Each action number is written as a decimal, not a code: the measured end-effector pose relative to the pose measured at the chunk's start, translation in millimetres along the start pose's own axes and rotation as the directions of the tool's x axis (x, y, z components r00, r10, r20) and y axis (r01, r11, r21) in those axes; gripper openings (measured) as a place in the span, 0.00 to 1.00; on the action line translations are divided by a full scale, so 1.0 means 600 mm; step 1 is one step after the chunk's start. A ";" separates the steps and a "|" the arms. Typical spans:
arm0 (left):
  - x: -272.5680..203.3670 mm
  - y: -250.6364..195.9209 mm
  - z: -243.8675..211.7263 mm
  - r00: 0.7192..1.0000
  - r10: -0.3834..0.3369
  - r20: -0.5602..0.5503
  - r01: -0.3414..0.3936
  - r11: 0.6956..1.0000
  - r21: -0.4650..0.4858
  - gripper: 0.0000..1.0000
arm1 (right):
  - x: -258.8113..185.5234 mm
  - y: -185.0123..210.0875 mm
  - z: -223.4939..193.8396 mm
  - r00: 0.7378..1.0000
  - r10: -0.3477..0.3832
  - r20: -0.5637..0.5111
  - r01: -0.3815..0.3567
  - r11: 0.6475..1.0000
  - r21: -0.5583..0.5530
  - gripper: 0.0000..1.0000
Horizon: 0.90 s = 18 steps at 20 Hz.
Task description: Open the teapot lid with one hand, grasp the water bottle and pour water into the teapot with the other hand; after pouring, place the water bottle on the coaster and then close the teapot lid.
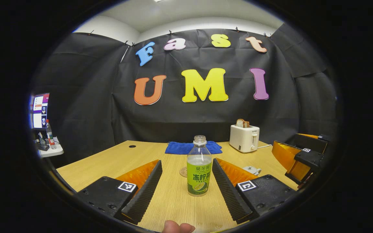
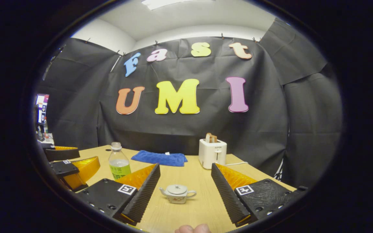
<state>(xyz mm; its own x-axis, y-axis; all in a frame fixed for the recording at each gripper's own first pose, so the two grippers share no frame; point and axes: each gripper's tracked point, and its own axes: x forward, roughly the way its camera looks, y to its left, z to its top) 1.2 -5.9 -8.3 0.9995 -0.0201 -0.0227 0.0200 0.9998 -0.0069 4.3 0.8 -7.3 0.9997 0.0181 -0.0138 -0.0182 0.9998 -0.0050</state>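
Observation:
A clear water bottle with a green label stands upright on the wooden table, between the fingers of my open left gripper and closer to the right-hand finger; neither finger touches it. Just behind it lies a round coaster. The small white teapot, lid on, sits ahead between the spread fingers of my open right gripper, untouched. In the left gripper view the teapot peeks out past the right-hand finger. The bottle stands to the left in the right gripper view.
A white toaster holding bread and a folded blue cloth sit at the back of the table. A side shelf with a monitor and another bottle is far left. The right gripper is seen at the right table edge.

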 end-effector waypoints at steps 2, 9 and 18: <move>0.002 0.001 -0.002 1.000 0.001 -0.002 -0.001 1.000 0.000 0.97 | 0.005 0.002 -0.008 1.000 0.009 -0.014 -0.008 1.000 0.004 0.95; 0.005 0.007 -0.006 1.000 0.005 -0.012 -0.005 1.000 -0.007 0.98 | 0.045 0.006 -0.041 0.999 0.016 -0.033 -0.017 0.999 -0.030 0.95; 0.008 0.018 -0.012 1.000 0.010 -0.022 -0.010 1.000 -0.008 0.97 | 0.140 0.019 -0.121 0.990 0.007 -0.143 -0.013 0.999 -0.039 0.95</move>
<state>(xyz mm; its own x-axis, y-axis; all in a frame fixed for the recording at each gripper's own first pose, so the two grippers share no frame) 6.2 4.5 -15.5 0.9989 -0.0104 -0.0449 0.0098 0.9998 -0.0148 87.2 13.2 -81.1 0.9874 0.0240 -0.1566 -0.0313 0.9985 -0.0438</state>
